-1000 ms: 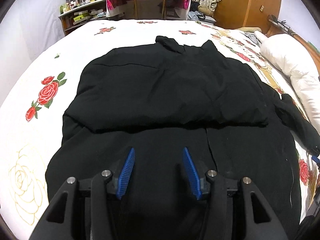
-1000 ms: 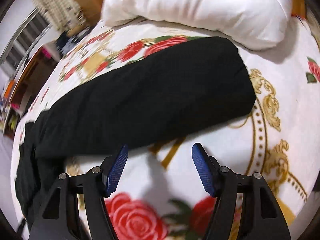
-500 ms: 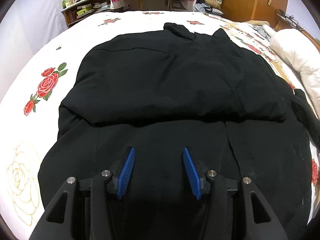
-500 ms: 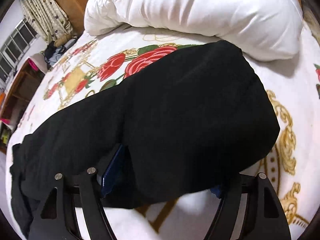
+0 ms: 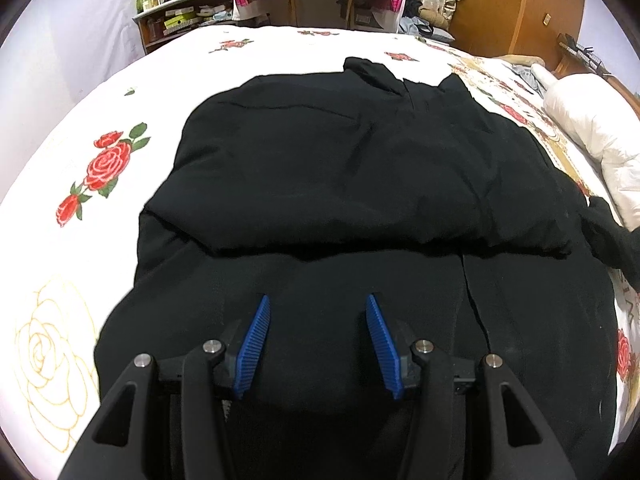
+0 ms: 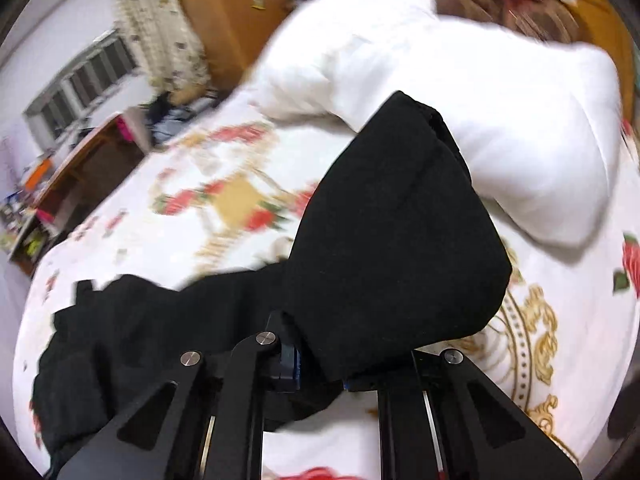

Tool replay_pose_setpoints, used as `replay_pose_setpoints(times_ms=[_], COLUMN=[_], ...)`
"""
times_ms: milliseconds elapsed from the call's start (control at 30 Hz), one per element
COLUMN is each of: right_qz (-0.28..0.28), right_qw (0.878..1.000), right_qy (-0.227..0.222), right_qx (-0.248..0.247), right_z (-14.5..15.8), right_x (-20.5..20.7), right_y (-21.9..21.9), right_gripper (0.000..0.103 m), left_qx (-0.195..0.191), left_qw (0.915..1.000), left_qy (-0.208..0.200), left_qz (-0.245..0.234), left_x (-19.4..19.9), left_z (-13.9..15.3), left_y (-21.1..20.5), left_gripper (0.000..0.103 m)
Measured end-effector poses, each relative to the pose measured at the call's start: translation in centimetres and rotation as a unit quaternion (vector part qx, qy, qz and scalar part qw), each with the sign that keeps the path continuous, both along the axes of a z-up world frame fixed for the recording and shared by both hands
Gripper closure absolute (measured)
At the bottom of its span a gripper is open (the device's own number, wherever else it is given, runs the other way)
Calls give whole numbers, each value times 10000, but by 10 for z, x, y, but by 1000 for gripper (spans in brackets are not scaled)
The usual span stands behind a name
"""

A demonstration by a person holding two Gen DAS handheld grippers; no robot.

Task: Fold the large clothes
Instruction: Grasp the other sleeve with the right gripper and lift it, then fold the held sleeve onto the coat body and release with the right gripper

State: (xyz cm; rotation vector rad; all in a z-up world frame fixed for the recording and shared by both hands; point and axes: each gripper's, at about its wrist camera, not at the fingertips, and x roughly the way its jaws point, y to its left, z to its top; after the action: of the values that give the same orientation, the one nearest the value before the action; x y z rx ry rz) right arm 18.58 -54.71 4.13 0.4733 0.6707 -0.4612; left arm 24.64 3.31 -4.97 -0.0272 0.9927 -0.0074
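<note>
Currently, our right gripper (image 6: 320, 372) has just closed on the black sleeve (image 6: 392, 240) near its cuff end, and the cloth is pinched between the jaws; the cuff stands up ahead of the tool, clear of the floral bedspread (image 6: 224, 216) and in front of the white pillow (image 6: 500, 120). Our left gripper (image 5: 318, 344) hangs half open with nothing between its blue pads (image 5: 254, 346), poised over the lower part of the black jacket (image 5: 360, 184). The jacket lies spread on the bed, with one sleeve apparently already folded across its upper body. We judge the step in hand to be folding the second sleeve inward. The next move calls for carrying the gripped sleeve across onto the jacket body, keeping it taut and flat, then releasing it there. Whether the left gripper touches the cloth we cannot tell.
</note>
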Motion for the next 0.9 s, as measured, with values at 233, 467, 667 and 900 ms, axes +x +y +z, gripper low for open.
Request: replay_pose_setpoints(times_ms=[233,467,667,900], right_qz=[919,1894,2778,3566], right_qw=[9942,9784,9571,9331], right_qy=[-536,-797,-778,-393], right_qx=[-187,-234,-279,-272], right_z=[63,99,103,66], right_x=[13,43,76,108], right_y=[74,164,256,350], right_gripper=[91,91,91,91], left_qx=[-45,-147,-256,-414], left_qw=[9998,9992,9984,9969], left_qy=[-180,-291,-358,-399], left_qz=[80,236,351,530], left_x=[6,3,-3,-9], left_z=[16,24,26,23], left_y=[18,43,61,85], left_gripper=[51,51,51,51])
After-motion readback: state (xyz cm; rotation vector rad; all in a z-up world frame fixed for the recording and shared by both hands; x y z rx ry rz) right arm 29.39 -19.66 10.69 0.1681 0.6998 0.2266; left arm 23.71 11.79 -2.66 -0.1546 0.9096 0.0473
